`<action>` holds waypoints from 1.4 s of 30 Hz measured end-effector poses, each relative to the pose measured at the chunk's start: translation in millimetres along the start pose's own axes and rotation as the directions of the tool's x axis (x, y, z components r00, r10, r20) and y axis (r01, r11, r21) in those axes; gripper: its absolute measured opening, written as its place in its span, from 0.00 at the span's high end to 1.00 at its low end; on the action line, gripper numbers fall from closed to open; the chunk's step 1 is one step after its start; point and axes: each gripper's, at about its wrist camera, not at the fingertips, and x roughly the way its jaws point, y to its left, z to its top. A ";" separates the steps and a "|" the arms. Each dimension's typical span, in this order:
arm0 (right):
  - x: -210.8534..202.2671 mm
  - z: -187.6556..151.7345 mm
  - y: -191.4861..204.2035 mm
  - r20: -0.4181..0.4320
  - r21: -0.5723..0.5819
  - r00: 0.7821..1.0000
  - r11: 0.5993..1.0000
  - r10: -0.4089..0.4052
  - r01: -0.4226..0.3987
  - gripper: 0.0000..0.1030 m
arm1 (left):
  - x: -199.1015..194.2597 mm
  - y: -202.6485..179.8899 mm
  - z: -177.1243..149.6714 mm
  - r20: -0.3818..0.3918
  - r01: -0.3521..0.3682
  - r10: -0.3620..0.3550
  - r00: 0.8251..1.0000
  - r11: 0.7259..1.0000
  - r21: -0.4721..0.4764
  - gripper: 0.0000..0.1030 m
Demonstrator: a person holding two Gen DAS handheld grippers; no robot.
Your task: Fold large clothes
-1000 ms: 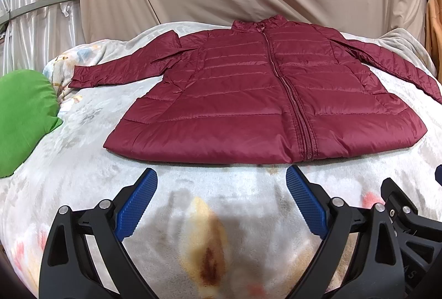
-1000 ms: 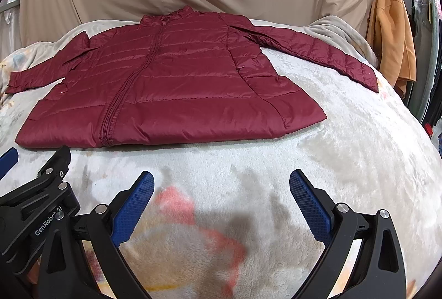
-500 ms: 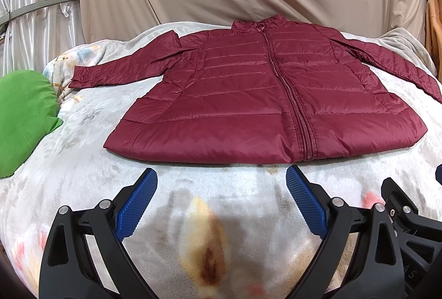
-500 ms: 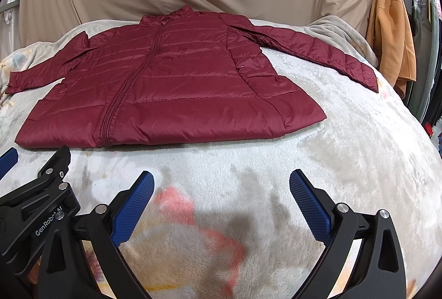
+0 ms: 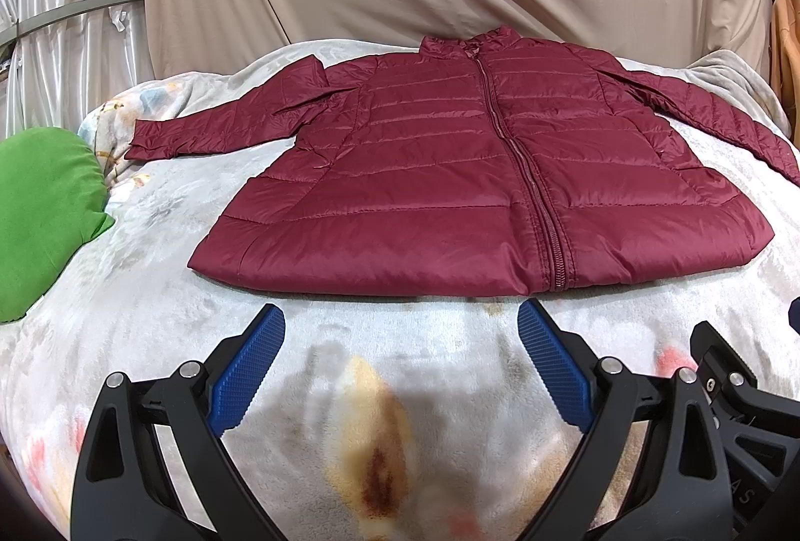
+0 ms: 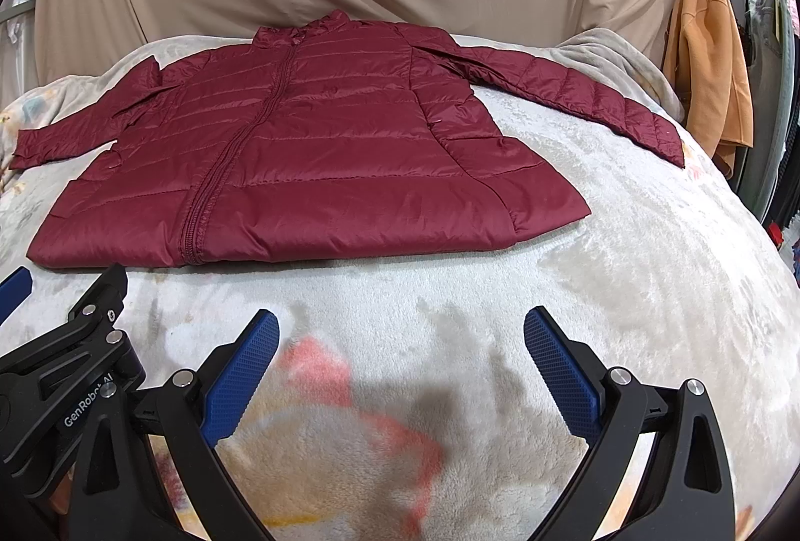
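Jaws on both tools stand wide apart and grip nothing: the left gripper (image 5: 400, 361) and the right gripper (image 6: 400, 366) hover side by side over the blanket (image 6: 625, 291), just short of the jacket's hem. Nothing has changed over the last second; against the earlier frames the jacket (image 5: 480, 191) lies exactly as it did, and neither tool has crept closer or begun to close. That stillness suggests folding has not begun. Zipped and face up, the dark red jacket is spread flat on the bed, collar on the far side, one sleeve (image 5: 220, 131) stretched out past its left edge toward a green cushion (image 5: 45, 211) and the other sleeve (image 6: 575, 91) reaching out from its right shoulder. A sensible first move is probably bringing a sleeve across the jacket's chest.
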 end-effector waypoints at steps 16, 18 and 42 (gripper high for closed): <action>0.7 0.1 1.0 0.000 0.001 1.000 1.000 0.000 0.000 0.06 | -0.1 -0.4 0.5 -0.001 0.000 0.000 1.000 1.000 0.001 0.11; 0.8 0.1 1.1 -0.001 0.000 1.000 1.000 0.000 0.000 0.06 | 0.1 -0.5 0.3 -0.002 0.000 0.000 1.000 1.000 0.000 0.11; 113.3 118.6 -337.0 -0.057 0.531 0.979 0.824 -0.196 0.196 0.05 | 8.3 27.3 79.6 0.101 0.192 -0.195 0.976 0.981 0.042 0.08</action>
